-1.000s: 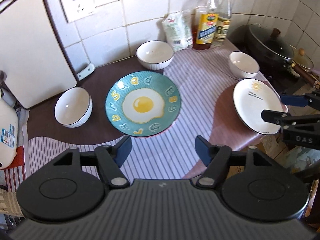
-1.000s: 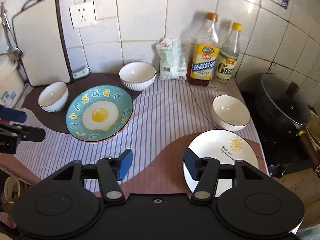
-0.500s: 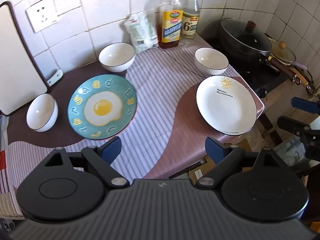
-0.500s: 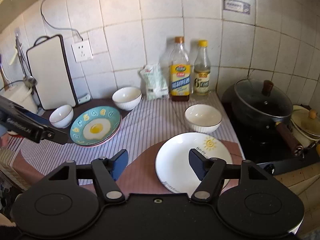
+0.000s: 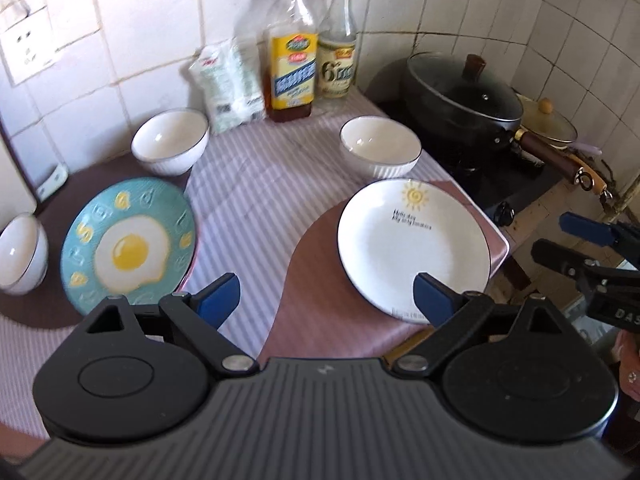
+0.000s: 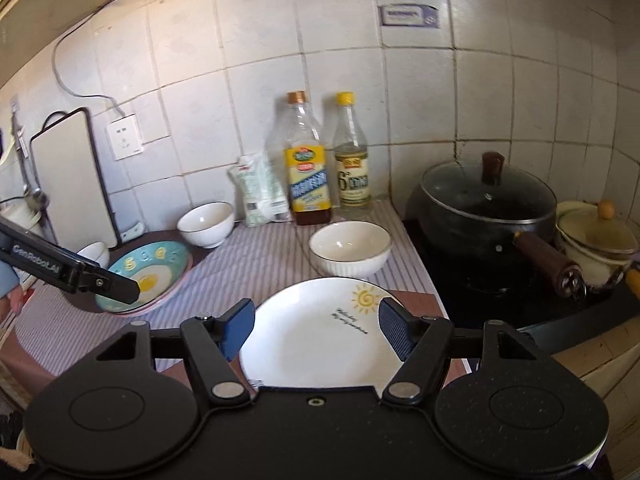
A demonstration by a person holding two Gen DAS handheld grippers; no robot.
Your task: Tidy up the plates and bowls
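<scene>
A teal plate with a fried-egg picture (image 5: 128,246) (image 6: 150,274) lies at the left of the counter. A white plate with a sun picture (image 5: 412,242) (image 6: 320,332) lies at the front right. Three white bowls stand around them: one at the far left (image 5: 22,254) (image 6: 94,254), one at the back (image 5: 170,142) (image 6: 206,224), one behind the white plate (image 5: 380,152) (image 6: 350,248). My left gripper (image 5: 326,298) is open and empty above the counter's front edge. My right gripper (image 6: 316,330) is open and empty, just above the white plate's near side.
Two bottles (image 5: 292,72) (image 6: 308,176) and a white bag (image 5: 230,84) stand at the tiled back wall. A black lidded pan (image 5: 460,100) (image 6: 486,208) sits on the stove at right. A white cutting board (image 6: 70,184) leans at back left.
Both grippers have swung right and come closer to the white plate. The left gripper's jaws now stand wider apart than a second ago. Nothing on the counter has moved.
</scene>
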